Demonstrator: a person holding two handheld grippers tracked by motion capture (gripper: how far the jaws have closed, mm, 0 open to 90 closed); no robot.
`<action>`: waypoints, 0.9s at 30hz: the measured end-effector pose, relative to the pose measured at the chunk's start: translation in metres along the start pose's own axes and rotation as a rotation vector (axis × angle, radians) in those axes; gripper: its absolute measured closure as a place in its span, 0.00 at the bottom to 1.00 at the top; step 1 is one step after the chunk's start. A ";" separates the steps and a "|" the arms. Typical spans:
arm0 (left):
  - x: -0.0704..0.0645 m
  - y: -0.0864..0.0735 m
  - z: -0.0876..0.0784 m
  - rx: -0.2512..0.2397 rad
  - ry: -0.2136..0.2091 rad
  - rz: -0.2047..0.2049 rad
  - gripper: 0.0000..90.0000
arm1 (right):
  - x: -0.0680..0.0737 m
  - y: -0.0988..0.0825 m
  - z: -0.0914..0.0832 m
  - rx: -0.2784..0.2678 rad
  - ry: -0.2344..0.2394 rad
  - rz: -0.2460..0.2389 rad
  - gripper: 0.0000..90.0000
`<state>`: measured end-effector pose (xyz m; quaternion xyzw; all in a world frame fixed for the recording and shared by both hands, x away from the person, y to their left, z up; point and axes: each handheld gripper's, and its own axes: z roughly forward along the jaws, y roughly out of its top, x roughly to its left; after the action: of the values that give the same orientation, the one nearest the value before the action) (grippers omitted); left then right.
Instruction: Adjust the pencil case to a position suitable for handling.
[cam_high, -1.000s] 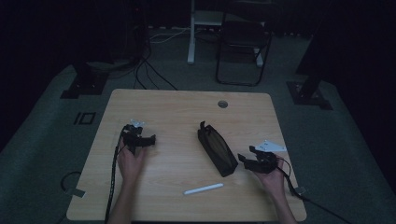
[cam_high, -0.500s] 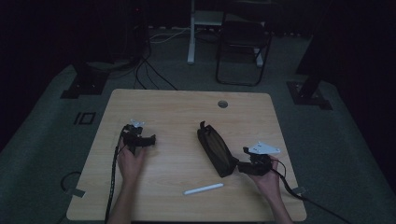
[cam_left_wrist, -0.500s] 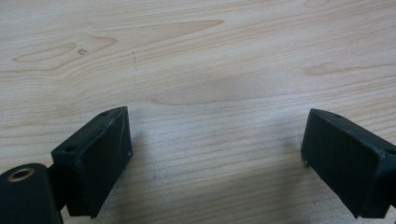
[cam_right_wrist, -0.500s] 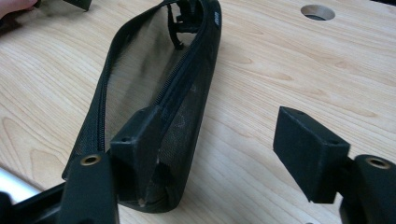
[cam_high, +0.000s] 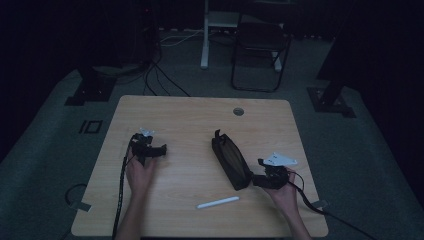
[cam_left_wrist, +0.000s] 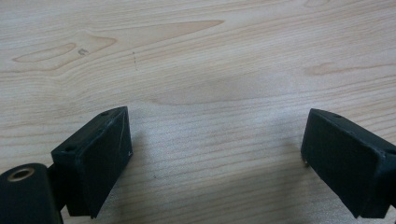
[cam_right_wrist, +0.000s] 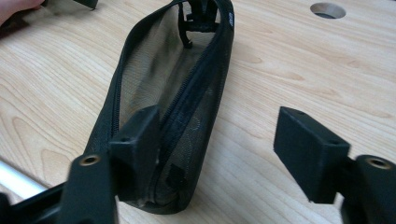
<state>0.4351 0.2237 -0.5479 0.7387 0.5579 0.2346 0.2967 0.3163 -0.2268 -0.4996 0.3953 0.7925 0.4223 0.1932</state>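
Observation:
A black mesh pouch (cam_high: 231, 160) lies mid-table with its zip open along the top. My right gripper (cam_high: 256, 179) is at the pouch's near end, open. In the right gripper view the pouch (cam_right_wrist: 187, 84) runs away from me. One jaw sits over the open mouth, and the pouch's side wall lies between the jaws of the right gripper (cam_right_wrist: 219, 154). A white pen (cam_high: 217, 202) lies near the front edge. My left gripper (cam_high: 161, 149) rests at the table's left, apart from the pouch. In its own view the left gripper (cam_left_wrist: 215, 154) stands open over bare wood.
The wooden table (cam_high: 190, 115) has a round cable hole (cam_high: 238, 111) at the back. Cables trail from both grippers off the front edge. A chair (cam_high: 260, 45) and stand bases sit on the floor beyond the table.
My right gripper has moved left up to the pouch's near end, with its jaws now at the pouch. The left gripper, pouch and pen have stayed put.

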 end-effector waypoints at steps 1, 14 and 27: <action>0.000 0.000 0.000 0.000 0.000 0.000 0.10 | 0.000 0.000 -0.001 0.000 -0.006 -0.002 0.40; 0.000 0.000 0.000 -0.001 0.000 -0.001 0.10 | -0.002 0.001 -0.004 -0.006 -0.059 -0.006 0.61; 0.000 0.000 0.000 0.000 0.000 0.000 0.10 | 0.008 0.004 -0.005 -0.029 0.002 0.013 0.46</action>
<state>0.4351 0.2238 -0.5479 0.7387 0.5579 0.2346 0.2968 0.3095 -0.2217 -0.4932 0.3969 0.7839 0.4355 0.1954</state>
